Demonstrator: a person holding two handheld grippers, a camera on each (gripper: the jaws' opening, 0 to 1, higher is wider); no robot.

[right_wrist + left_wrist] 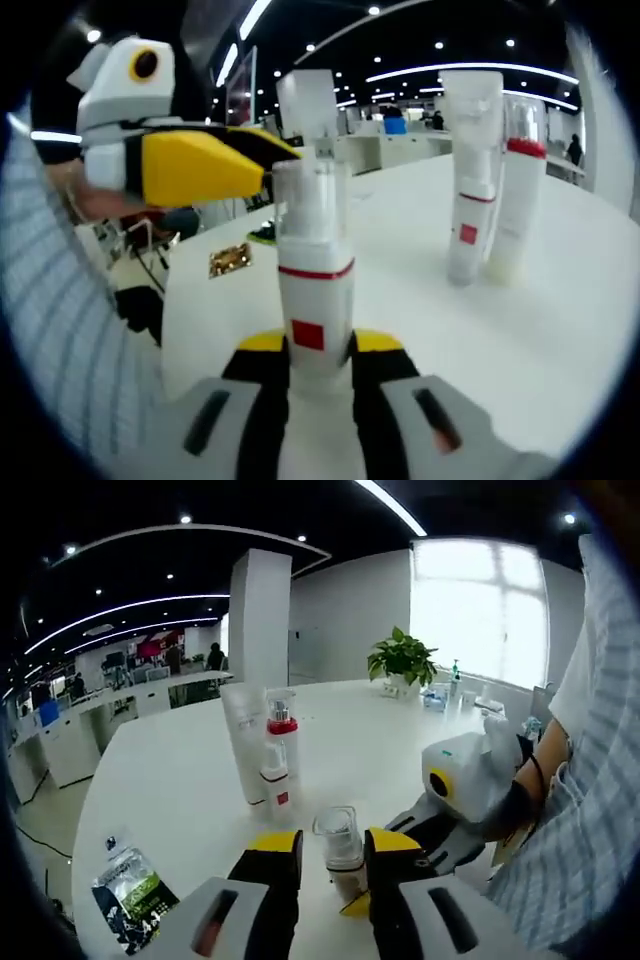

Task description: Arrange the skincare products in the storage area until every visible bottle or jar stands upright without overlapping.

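White pump bottle point(314, 290) stands upright on the table point(560, 330), clamped at its base by the right gripper point(318, 372). The left gripper point(332, 858) brackets its cap, contact unclear. Beyond, a tube point(245, 742) and red-collared bottle point(281, 748) stand upright; only release remains.

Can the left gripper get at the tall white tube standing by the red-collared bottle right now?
Probably not directly: the left gripper has the small clear-capped white bottle between its jaws, directly before the tall white tube.
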